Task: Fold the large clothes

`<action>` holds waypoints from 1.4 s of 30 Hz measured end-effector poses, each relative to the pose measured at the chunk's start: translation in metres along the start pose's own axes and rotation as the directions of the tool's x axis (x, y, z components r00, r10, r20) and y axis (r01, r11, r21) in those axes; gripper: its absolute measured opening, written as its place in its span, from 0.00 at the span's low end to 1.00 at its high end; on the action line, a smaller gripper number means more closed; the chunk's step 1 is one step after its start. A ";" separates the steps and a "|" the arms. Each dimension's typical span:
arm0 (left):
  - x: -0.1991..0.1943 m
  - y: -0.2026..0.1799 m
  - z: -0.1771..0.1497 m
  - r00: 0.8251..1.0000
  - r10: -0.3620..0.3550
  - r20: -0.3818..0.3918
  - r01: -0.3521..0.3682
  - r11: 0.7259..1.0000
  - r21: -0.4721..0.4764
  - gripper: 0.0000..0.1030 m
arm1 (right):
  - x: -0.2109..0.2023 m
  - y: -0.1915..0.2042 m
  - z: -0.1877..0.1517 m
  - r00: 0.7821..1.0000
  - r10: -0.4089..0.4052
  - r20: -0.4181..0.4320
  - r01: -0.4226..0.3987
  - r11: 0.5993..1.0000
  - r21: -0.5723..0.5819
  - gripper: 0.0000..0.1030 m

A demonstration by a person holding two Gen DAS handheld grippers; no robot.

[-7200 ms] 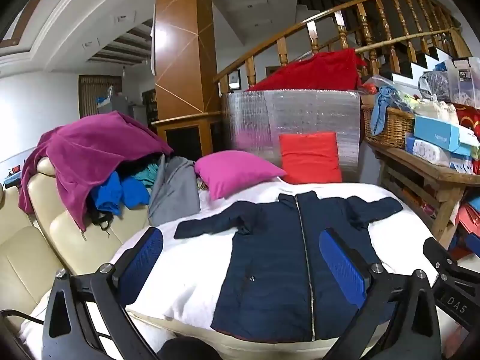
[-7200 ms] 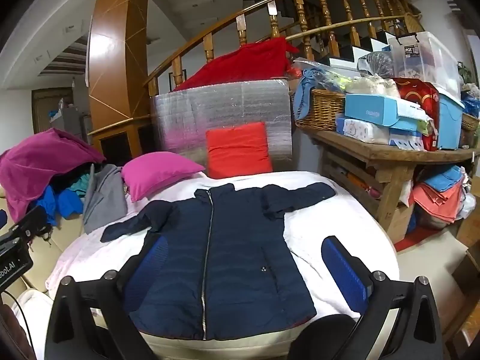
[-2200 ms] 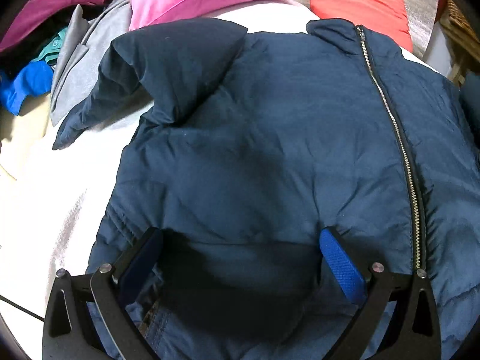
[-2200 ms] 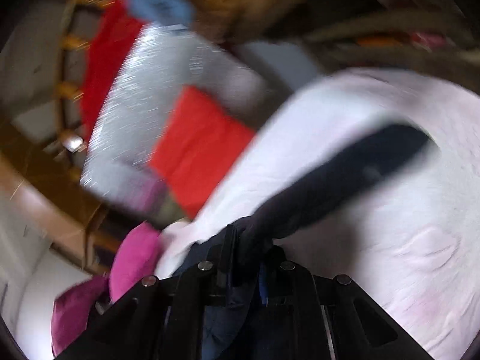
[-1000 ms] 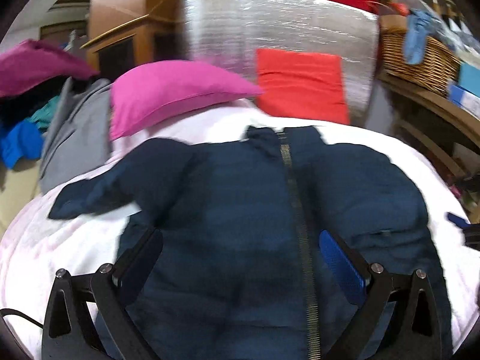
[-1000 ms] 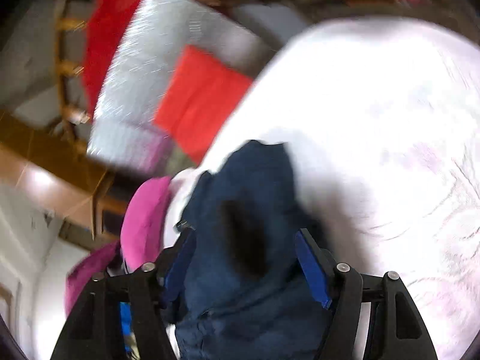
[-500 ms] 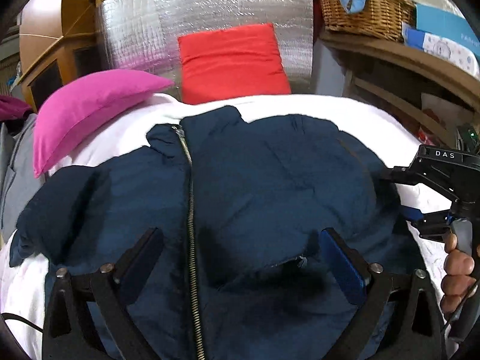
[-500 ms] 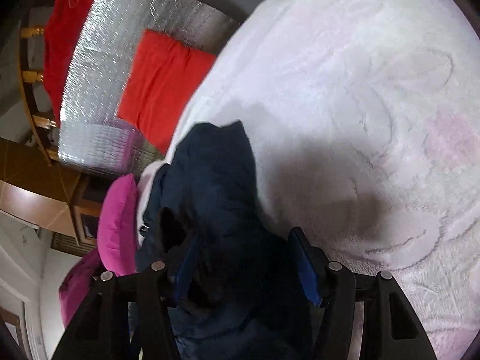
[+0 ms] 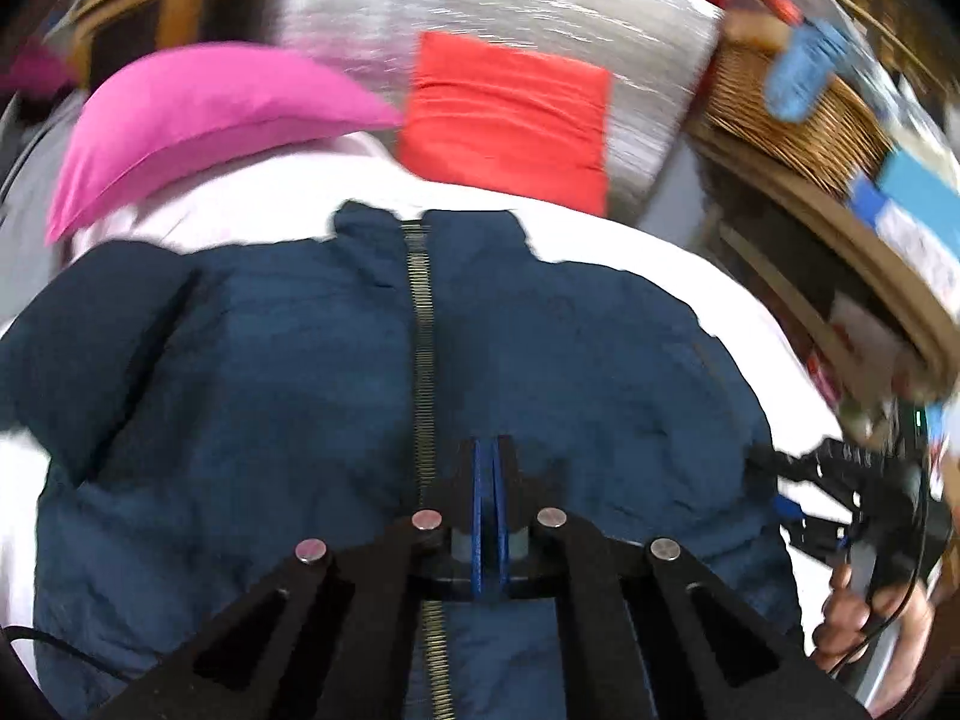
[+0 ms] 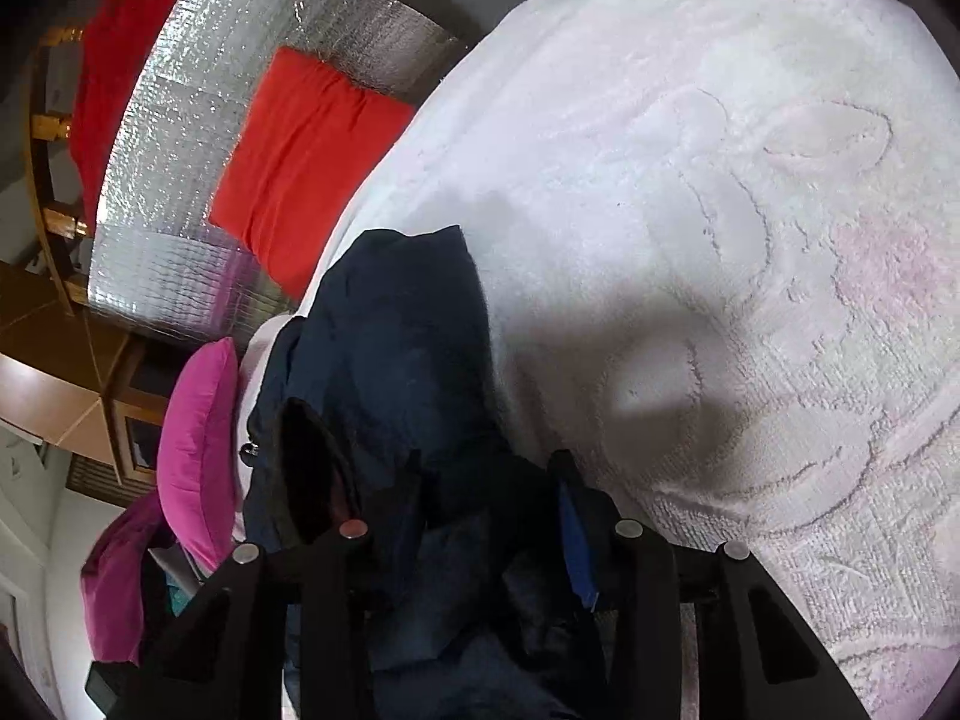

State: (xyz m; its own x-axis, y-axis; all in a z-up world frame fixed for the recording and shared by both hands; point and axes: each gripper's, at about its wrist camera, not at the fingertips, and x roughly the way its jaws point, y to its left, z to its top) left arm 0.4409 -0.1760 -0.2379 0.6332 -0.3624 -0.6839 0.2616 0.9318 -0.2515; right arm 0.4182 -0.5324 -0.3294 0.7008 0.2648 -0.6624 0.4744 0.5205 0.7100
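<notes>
A navy zip-up padded jacket [image 9: 288, 372] lies front-up on a white blanket [image 9: 252, 198], with both sleeves folded in over the body. My left gripper [image 9: 489, 468] is shut with its blue pads together, empty, above the jacket's middle just right of the zipper [image 9: 423, 324]. My right gripper [image 10: 492, 492] sits at the jacket's right side edge [image 10: 396, 330], its jaws closed partway with dark jacket fabric bunched between them. It also shows in the left wrist view [image 9: 840, 492], held by a hand.
A pink pillow [image 9: 198, 114] and a red cushion [image 9: 510, 120] lie behind the jacket against a silver foil panel [image 9: 510, 6]. A wooden bench with a wicker basket [image 9: 792, 120] and boxes stands to the right. White blanket [image 10: 720, 210] spreads right of the jacket.
My left gripper has shut from wide open and moved over the jacket's middle. My right gripper's jaws have narrowed around the jacket's right edge. Earlier, the right sleeve was folded inward.
</notes>
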 end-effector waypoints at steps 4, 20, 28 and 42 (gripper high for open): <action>-0.014 0.006 0.002 0.999 0.026 0.021 -0.026 1.000 0.004 0.05 | -0.004 0.004 0.001 0.999 -0.033 -0.014 0.033 0.999 -0.006 0.43; -0.035 0.027 -0.008 0.959 0.282 0.019 -0.281 0.950 0.137 0.69 | 0.006 0.061 -0.025 0.979 0.186 -0.089 -0.196 0.974 -0.112 0.73; -0.035 0.062 -0.022 0.950 0.311 -0.039 -0.305 0.945 0.120 0.69 | -0.003 0.114 -0.059 0.751 0.626 -0.211 -0.641 0.768 -0.002 0.67; -0.028 0.060 -0.011 0.970 0.239 -0.042 -0.238 0.971 0.039 0.79 | -0.044 0.057 -0.019 0.958 0.274 0.079 -0.271 0.961 -0.051 0.70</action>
State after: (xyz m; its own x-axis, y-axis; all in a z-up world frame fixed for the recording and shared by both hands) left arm 0.4308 -0.1093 -0.2411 0.6460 -0.1279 -0.7526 0.1318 0.9898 -0.0550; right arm 0.4041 -0.4992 -0.2646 0.8437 0.3328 -0.4212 0.2387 0.4702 0.8497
